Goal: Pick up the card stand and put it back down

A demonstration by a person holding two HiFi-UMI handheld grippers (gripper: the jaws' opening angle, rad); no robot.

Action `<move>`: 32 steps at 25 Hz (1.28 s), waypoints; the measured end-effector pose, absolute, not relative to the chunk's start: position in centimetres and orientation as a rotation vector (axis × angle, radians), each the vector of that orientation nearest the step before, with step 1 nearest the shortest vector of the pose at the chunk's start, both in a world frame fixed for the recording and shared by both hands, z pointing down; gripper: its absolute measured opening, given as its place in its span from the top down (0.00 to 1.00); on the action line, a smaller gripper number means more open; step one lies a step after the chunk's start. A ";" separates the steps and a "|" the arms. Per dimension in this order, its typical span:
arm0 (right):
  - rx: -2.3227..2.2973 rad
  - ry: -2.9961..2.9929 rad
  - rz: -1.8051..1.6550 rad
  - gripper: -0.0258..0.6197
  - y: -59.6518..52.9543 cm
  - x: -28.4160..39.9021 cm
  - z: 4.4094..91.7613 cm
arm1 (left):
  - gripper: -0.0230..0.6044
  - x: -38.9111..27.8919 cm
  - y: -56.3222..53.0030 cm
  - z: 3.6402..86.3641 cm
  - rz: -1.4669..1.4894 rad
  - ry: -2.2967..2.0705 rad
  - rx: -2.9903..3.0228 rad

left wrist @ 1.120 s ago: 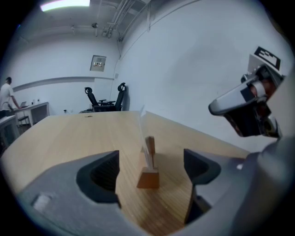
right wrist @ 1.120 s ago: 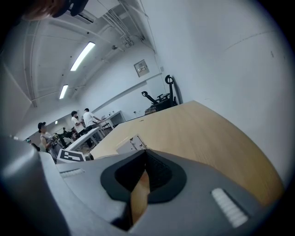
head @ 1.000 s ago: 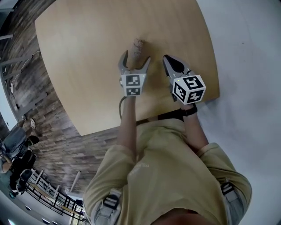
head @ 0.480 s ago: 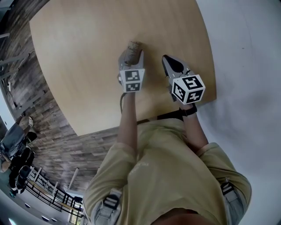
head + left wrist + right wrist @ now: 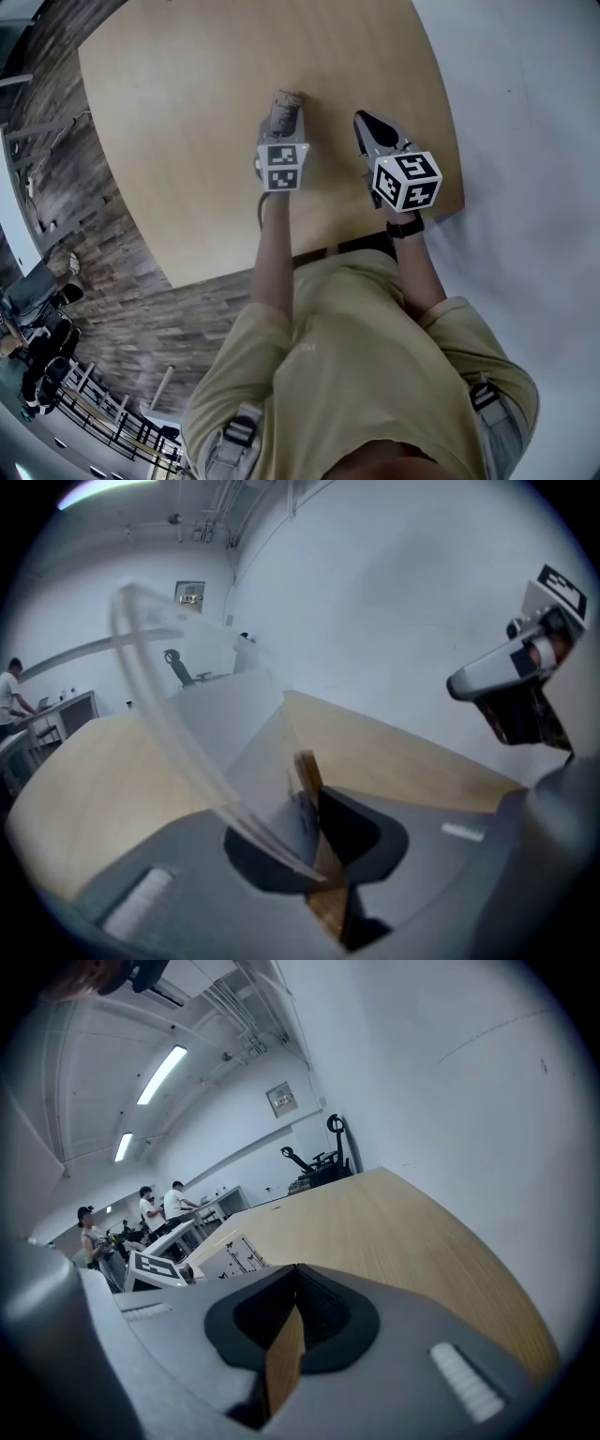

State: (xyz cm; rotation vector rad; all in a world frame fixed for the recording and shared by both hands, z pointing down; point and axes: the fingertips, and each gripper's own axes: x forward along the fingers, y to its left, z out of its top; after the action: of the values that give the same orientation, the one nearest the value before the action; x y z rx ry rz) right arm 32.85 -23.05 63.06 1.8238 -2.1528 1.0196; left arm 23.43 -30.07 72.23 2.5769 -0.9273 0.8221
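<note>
A light wooden desk (image 5: 187, 141) fills the upper part of the head view. Over it, near its right edge, the right gripper (image 5: 368, 127) hangs with its jaws pressed together and nothing between them. Just beside it, the left gripper (image 5: 281, 131) is closing its jaws on the clear card stand (image 5: 285, 105), pinching the sheet's lower edge. The stand juts forward over the middle of the desk.

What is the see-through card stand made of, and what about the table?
The card stand looks like clear plastic, maybe acrylic: the wall shows through it, and its curved edge shows as a pale, glossy line. The table looks like light wood or a wood-look coating, with a matte surface and faint straight grain lines.
</note>
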 end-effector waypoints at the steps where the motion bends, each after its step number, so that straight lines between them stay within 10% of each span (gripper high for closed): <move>1: 1.833 -2.153 1.011 0.95 -22.9 32.5 62.6 | 0.89 23.0 -29.9 71.5 0.807 -0.917 2.584; 32: 1.784 -2.516 0.228 0.95 -9.0 12.4 37.1 | 0.89 2.2 -11.3 35.5 0.185 -1.363 2.846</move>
State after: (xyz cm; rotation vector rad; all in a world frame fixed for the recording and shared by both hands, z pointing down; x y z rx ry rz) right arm 12.37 -8.99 37.11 1.7841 -2.5156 0.2283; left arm 2.20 -11.32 35.54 2.8462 -1.3626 0.1847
